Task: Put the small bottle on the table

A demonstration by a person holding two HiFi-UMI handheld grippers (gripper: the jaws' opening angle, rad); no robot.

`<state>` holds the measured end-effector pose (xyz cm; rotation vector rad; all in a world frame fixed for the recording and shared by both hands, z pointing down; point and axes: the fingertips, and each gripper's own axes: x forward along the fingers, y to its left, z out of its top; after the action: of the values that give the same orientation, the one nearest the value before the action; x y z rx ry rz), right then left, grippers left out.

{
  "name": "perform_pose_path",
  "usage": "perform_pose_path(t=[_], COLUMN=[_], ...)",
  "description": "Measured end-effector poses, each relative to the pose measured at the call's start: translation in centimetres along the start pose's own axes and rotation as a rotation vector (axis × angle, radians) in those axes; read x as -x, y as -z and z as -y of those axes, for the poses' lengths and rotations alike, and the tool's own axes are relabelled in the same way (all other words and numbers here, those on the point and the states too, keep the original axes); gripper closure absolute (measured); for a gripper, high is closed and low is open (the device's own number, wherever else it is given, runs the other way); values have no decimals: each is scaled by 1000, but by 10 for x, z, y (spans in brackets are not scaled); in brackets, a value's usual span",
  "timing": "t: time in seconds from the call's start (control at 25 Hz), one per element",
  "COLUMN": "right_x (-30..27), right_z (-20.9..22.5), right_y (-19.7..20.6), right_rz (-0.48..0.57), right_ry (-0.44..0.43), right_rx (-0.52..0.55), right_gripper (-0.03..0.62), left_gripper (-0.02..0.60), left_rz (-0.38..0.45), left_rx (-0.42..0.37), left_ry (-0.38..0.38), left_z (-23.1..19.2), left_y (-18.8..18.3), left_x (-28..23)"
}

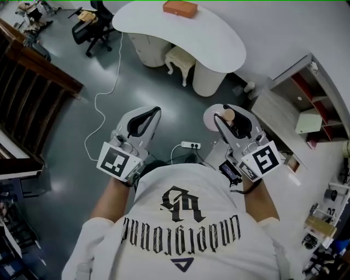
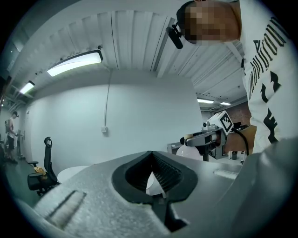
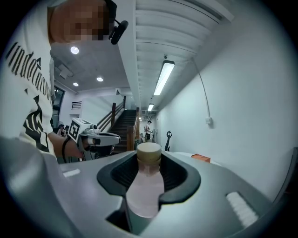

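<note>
Premises: grey polished floor, white walls, strip lighting overhead. A white curved bench stands well ahead of both grippers. It carries one orange box, lid closed, contents not visible. A pale stool sits under the bench's near edge.

Right gripper: held about level and closed on the small bottle. The right gripper view shows the bottle lying lengthwise between the ribbed black pads, with its beige cap at the jaw tips pointing away from the camera and its pale body back in the throat. Both pads press on it. The cap is on. The body is a cloudy pale pink, and it cannot be told whether it is filled. The bottle is in the air, well short of the bench.

Left gripper: held level, just to the left of the right gripper and apart from it. In its own view the jaws meet at the tips, with nothing between them.

Surroundings: a power strip with a white cable lies on the floor between and below the two grippers. A black office chair stands far ahead of the left gripper. A wooden staircase runs to its left. To the right of the right gripper is an open shelf unit. One compartment holds a pale box, and the other contents are too small to identify.
</note>
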<state>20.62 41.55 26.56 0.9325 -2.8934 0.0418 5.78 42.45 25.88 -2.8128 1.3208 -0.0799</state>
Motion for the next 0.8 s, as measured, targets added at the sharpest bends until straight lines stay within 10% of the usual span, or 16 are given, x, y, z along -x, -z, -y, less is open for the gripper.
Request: perform_pose_path(t=[0.8], right_x=[-47], right_z=[92], right_y=[5], right_rz=[-1], right_ry=[41], right_rx=[-10], right_gripper=[456], left_gripper=[574], left_rz=[9], left_rx=[16], left_ry=[26], left_z=[-55], left_y=[14], left_x=[-94])
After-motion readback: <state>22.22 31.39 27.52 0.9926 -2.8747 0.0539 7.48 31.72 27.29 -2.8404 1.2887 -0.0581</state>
